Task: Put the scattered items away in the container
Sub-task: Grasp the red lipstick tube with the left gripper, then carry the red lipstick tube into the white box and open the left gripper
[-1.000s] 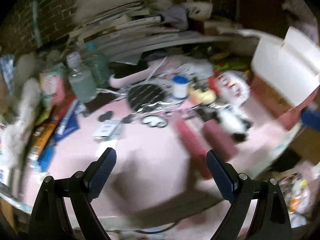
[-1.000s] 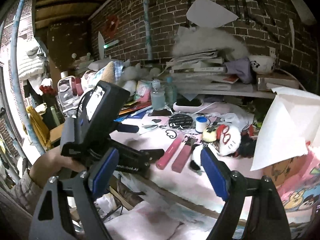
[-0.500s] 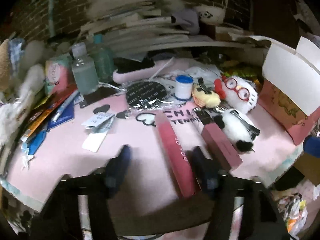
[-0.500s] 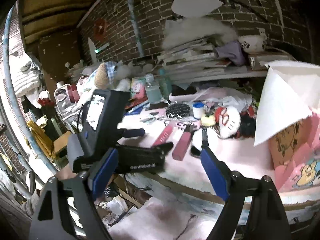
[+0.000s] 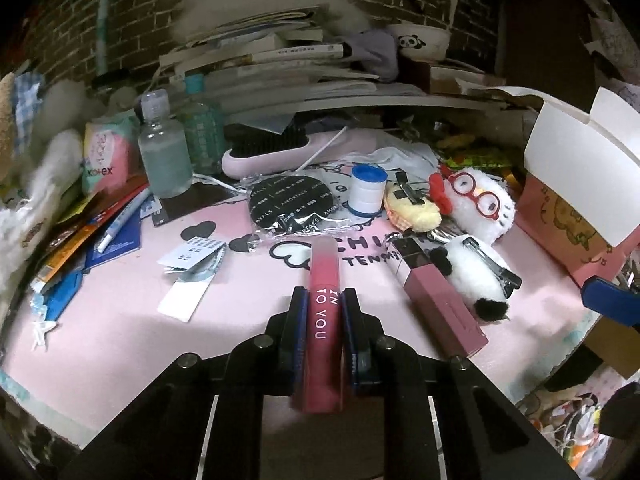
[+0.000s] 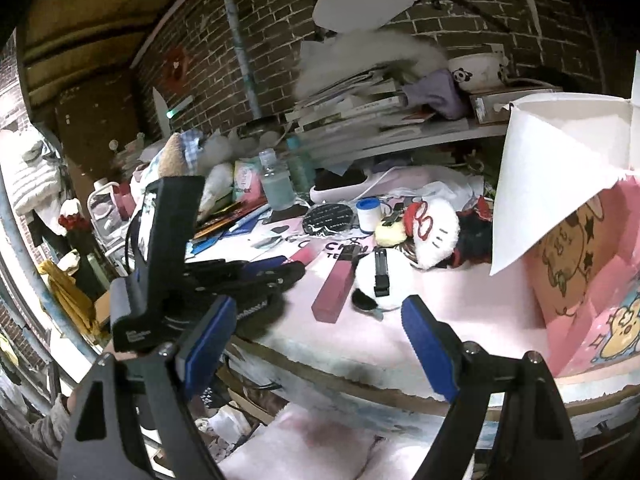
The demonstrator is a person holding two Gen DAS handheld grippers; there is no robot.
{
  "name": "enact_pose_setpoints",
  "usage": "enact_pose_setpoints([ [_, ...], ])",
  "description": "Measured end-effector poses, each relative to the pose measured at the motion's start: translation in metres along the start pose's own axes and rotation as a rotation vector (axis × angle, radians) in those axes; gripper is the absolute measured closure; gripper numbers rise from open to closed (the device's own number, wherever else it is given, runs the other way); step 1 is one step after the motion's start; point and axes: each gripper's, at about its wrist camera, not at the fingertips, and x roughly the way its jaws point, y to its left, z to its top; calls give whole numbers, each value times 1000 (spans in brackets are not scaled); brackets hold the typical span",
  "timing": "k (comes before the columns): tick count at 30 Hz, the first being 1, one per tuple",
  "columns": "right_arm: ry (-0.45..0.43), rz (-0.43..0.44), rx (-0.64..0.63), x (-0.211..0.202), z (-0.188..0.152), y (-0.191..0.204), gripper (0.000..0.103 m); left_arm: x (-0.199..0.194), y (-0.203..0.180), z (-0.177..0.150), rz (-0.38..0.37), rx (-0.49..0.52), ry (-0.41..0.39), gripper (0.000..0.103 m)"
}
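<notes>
Brick walls and stacked books back a cluttered pink mat (image 5: 120, 320), where the left gripper (image 5: 323, 332) has its jaws pinched on a coral tube (image 5: 323, 304) marked "IN TO YOU", gripping its lower half while the frosted cap end points away ahead. It looks light, rigid and smooth, likely slippery plastic, so a hold near mid-length, as here, should keep it from pivoting. Just right of that gripper lies a mauve box (image 5: 436, 300), stiff and flat-sided, easy to clamp across its narrow faces. Farther right stands the pink carton (image 5: 568, 236), apparently the container, though its opening is hard to see. The right gripper (image 6: 320, 328) hangs spread and empty off the mat's near edge.
</notes>
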Motion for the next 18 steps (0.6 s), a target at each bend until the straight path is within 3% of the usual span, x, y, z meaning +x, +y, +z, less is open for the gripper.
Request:
enact_pose_setpoints([
  [11, -17, -63, 4, 6, 1, -5, 20, -27, 8, 31, -38, 8, -36, 91],
  [18, 8, -115, 33, 15, 0, -14, 20, -51, -11, 66, -146, 80, -56, 91],
])
